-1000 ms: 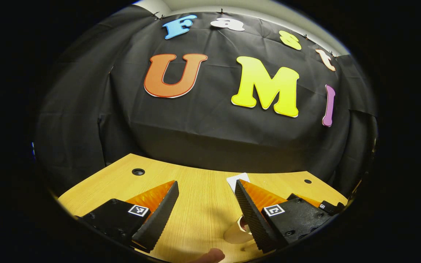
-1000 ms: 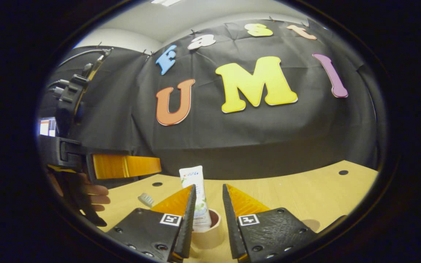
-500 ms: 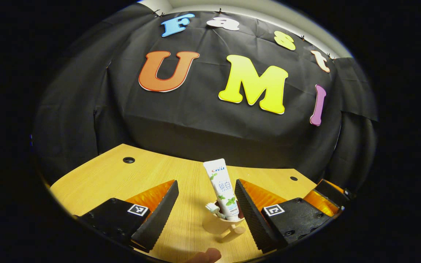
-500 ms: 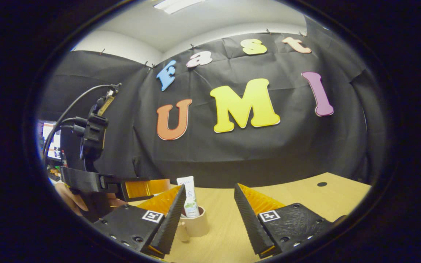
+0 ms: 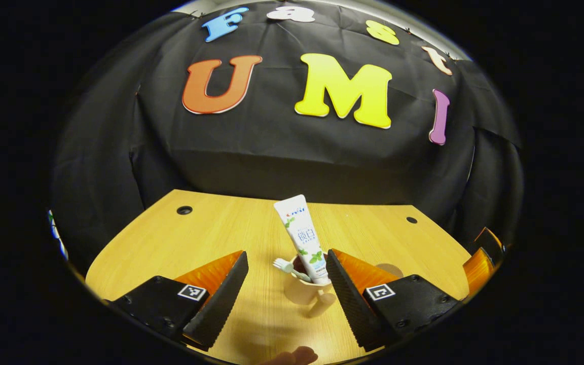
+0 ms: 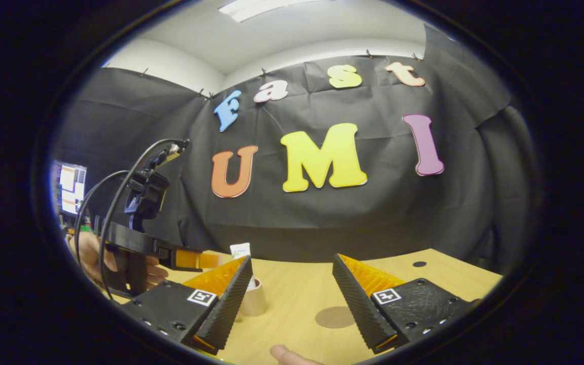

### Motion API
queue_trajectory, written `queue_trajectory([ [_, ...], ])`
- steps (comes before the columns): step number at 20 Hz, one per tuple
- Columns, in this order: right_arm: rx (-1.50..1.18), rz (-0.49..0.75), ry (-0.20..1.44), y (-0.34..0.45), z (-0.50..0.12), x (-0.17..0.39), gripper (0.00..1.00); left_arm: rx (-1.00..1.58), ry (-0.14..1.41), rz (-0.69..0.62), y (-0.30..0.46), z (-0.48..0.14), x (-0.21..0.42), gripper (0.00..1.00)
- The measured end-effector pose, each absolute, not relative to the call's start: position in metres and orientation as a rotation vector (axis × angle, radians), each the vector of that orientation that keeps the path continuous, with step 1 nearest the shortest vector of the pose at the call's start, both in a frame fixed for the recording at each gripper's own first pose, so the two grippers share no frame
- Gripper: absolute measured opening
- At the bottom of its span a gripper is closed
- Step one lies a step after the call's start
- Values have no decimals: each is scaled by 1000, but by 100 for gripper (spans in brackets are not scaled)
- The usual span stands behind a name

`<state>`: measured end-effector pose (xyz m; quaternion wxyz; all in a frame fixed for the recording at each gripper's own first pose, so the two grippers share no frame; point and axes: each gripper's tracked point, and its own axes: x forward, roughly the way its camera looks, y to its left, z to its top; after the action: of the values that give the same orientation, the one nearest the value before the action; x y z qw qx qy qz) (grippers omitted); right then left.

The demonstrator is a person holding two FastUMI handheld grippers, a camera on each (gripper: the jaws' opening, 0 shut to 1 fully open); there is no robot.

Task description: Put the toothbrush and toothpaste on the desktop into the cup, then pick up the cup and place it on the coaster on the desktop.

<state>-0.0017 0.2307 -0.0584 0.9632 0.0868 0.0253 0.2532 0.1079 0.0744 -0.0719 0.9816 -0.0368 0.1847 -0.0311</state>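
Jaws apart; one cup (image 5: 303, 292), one coaster (image 6: 336, 317).

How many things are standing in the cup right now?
2. The toothpaste tube stands upright in the cup, and the toothbrush leans over its left rim. Anything smaller lying deeper inside would be hidden.

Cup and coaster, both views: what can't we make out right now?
- Cup, right gripper view: partly hidden by that hand-held gripper's finger.
- Toothbrush, left gripper view: handle hidden inside the cup; head small.
- Coaster, left gripper view: mostly hidden behind the finger.
- Toothpaste, right gripper view: only its top shows.
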Motion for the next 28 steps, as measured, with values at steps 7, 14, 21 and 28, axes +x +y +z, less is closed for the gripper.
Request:
queue_trajectory([
  [7,244,491,38,165,-59,-9,96,39,794,-115,57,-126,98,98],
  [14,258,529,54,144,-82,-14,93,62,1097,-118,46,-171,87,96],
  [21,286,570,72,142,-103,-17,96,26,1204,-84,44,-192,95,76],
  [28,334,580,101,137,-112,-14,93,43,1259,-50,50,-203,102,33],
])
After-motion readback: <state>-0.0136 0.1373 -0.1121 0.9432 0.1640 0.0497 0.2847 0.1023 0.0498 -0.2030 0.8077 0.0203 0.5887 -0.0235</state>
